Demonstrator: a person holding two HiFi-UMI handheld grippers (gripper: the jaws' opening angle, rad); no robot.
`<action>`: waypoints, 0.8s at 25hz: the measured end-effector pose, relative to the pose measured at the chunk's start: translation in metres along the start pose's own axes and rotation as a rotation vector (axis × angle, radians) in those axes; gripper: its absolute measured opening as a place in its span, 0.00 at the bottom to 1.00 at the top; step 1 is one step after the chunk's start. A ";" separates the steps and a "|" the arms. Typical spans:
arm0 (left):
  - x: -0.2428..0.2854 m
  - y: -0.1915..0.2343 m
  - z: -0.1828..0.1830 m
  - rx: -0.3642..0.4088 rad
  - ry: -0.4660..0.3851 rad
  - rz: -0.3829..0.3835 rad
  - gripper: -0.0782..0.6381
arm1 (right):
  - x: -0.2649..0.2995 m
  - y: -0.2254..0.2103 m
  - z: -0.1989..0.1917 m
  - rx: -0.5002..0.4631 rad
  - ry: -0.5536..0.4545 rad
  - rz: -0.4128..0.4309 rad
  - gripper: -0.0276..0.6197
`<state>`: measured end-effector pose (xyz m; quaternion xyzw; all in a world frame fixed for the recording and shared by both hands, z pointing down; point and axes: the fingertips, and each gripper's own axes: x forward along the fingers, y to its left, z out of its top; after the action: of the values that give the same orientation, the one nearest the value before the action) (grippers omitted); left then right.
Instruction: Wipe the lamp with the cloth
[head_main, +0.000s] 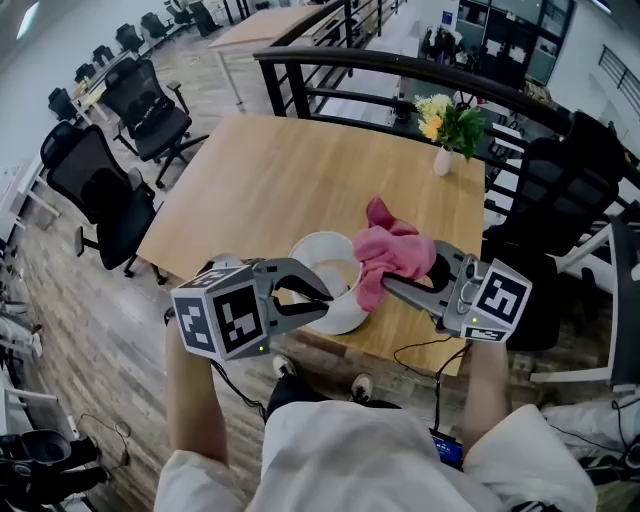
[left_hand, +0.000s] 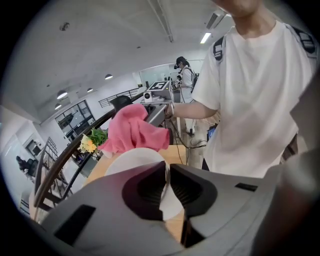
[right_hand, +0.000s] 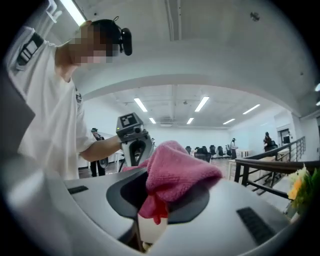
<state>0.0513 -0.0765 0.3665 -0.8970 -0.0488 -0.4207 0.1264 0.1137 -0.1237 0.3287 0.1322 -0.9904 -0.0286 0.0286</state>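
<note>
a: what is the biggest thing there?
b: one wooden table (head_main: 250, 180); two black chairs (head_main: 100, 190) stand just beside its left edge.
a: and the lamp?
b: one white lamp (head_main: 325, 250), round and open at the top like a bowl, at the near edge of the table, between the two grippers.
a: anything in it?
b: one pink cloth (head_main: 395, 250) is draped over its right rim, with a fold hanging down inside.
a: how do the grippers stand?
b: the left gripper (head_main: 322, 298) has its jaws pinched on the thin near rim of the lamp, almost together; the right gripper (head_main: 395, 285) is clamped on the cloth, which bunches up over its jaws.
a: any other container?
b: one small white vase (head_main: 443, 160) at the far right corner of the table, well apart from the lamp; it holds a bunch of yellow and white flowers (head_main: 445, 118) with green leaves.
</note>
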 end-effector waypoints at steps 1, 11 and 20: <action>0.000 0.000 0.000 -0.002 -0.007 0.002 0.19 | 0.002 0.008 -0.002 -0.022 0.025 0.021 0.17; 0.000 0.002 0.001 -0.016 -0.027 0.009 0.19 | 0.014 0.016 -0.036 0.076 0.040 -0.136 0.18; 0.001 0.001 0.001 -0.030 -0.051 0.001 0.19 | 0.011 0.015 -0.106 0.160 0.209 -0.152 0.18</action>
<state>0.0527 -0.0770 0.3660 -0.9093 -0.0450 -0.3984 0.1117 0.1057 -0.1172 0.4354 0.2107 -0.9683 0.0624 0.1187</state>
